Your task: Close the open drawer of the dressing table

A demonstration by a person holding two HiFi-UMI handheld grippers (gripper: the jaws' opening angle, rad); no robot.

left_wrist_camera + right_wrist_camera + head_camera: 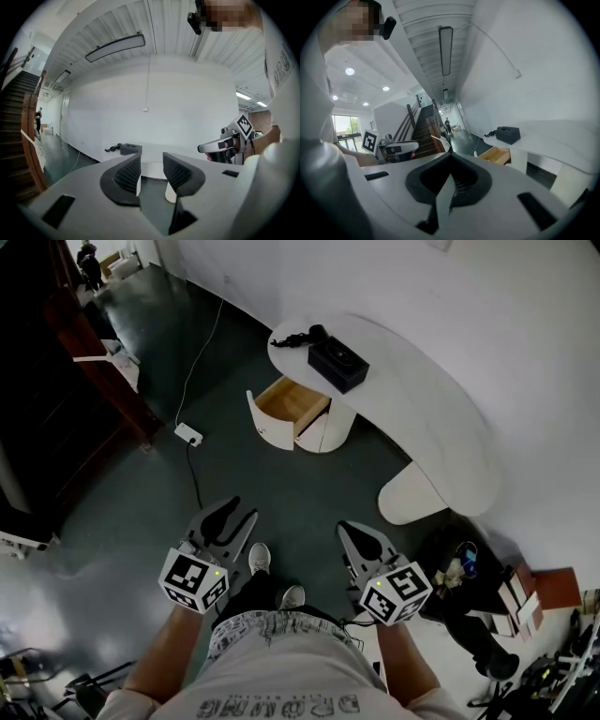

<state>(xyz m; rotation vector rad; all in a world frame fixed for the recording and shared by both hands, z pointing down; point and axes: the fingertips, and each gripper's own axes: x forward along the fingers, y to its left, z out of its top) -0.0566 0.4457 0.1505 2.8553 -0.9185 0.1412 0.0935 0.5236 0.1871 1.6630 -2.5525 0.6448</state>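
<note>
At far left of the head view, a small white box on the floor (188, 435) is probably a power strip, though it shows too small to be sure. The left gripper (228, 514) is held low in front of the person, its jaws standing apart with nothing between them; its own view (151, 161) shows only dark floor and the table's white front in the gap. Ahead of it and a little to the right, well apart, the open drawer (291, 409) juts out from under the left end of the dressing table (441, 399), its wooden inside bare. A black box (337, 365) sits on the top just above the drawer. The right gripper (361, 538) has its jaws pressed together, empty (450, 157); in its view the drawer (497, 154) lies ahead to the right.
</note>
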